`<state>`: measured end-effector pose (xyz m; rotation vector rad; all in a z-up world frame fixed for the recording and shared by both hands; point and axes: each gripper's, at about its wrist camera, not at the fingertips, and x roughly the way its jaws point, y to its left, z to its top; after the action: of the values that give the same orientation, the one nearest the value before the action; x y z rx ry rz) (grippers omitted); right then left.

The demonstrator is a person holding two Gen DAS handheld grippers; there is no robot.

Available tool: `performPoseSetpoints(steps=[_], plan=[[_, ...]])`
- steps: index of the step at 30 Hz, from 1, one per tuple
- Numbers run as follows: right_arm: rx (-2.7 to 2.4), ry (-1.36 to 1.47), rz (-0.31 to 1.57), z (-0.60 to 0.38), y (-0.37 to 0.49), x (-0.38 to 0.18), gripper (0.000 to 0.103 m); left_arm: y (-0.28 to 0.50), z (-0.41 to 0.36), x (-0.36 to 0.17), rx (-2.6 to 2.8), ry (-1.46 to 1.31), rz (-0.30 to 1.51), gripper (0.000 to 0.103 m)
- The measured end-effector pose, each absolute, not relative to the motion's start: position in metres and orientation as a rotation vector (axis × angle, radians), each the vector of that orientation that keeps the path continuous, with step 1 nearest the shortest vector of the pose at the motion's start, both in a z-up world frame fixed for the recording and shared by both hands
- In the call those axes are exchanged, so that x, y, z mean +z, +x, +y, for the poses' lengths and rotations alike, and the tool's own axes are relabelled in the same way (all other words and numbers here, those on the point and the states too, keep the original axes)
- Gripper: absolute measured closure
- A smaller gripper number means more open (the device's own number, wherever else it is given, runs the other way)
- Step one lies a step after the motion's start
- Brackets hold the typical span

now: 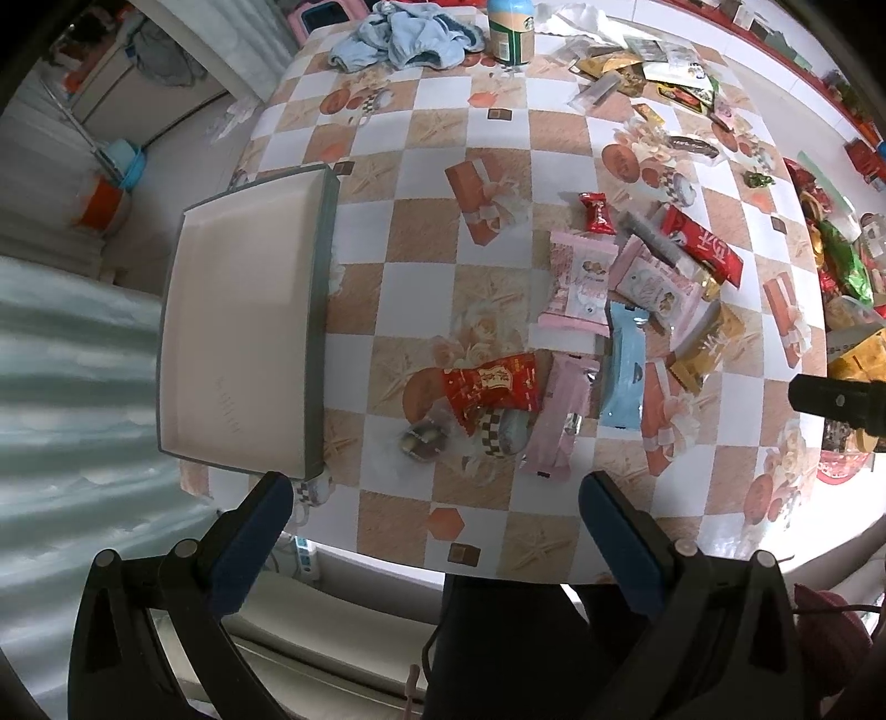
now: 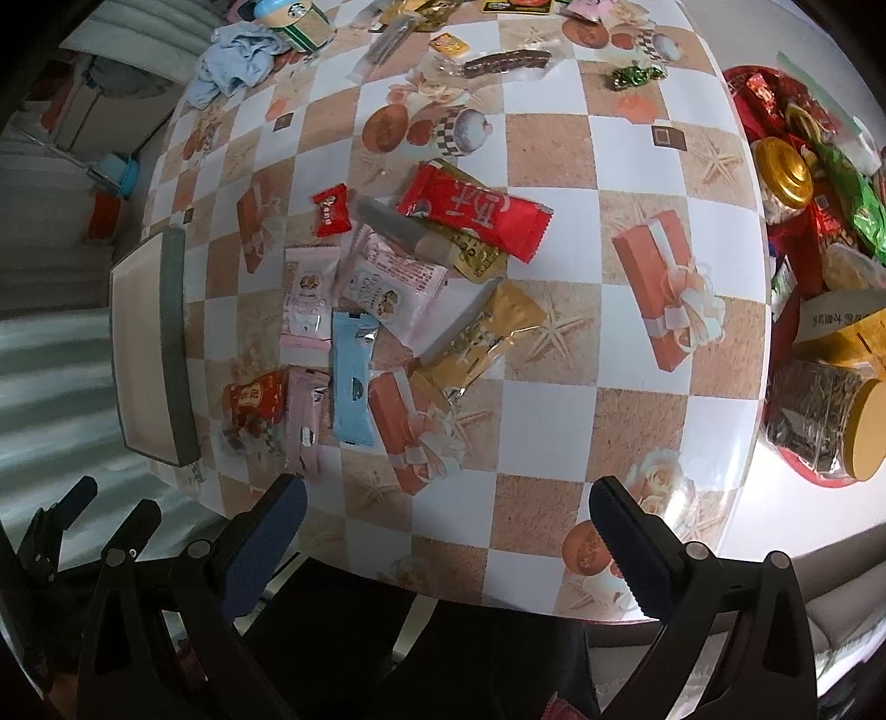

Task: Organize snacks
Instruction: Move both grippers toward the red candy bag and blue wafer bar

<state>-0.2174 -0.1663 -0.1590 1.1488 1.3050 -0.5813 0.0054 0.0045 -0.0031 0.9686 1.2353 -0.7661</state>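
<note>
Checkered tablecloth (image 1: 498,160) with printed gift boxes and starfish covers the table; snacks lie scattered across it, none sorted. Main cluster sits mid-table: red long packet (image 2: 476,213), two pink biscuit packets (image 2: 387,285), blue packet (image 2: 351,379), gold packet (image 2: 482,338), small red candy (image 2: 331,210), red pouch (image 2: 257,401); several overlap. White tray (image 1: 243,332) with grey rim stands at the table's left edge, just beside the cluster, with nothing in it. More wrappers lie at the far side near a bottle (image 1: 512,30) and a blue cloth (image 1: 398,39); a red dish (image 2: 745,88) heaped with sweets sits at the right. Left gripper (image 1: 437,498) and right gripper (image 2: 448,509) both hover above the near edge, fingers wide apart, holding nothing. Judgement: task at its start; every packet remains to be moved.
</note>
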Motion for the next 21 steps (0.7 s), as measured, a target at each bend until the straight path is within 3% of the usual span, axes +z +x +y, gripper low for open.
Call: performPoseSetpoints(steps=[13,21], plan=[[-0.667,1.23,1.328,-0.164,-0.225,-0.173,0.0,0.022,0.0,-0.022,-0.794,1.0,1.27,0.0],[-0.74,1.341,1.367,-0.134,-0.221,-0.198,0.0,0.04,-0.005,-0.056,-0.859,1.159,1.275,0.0]])
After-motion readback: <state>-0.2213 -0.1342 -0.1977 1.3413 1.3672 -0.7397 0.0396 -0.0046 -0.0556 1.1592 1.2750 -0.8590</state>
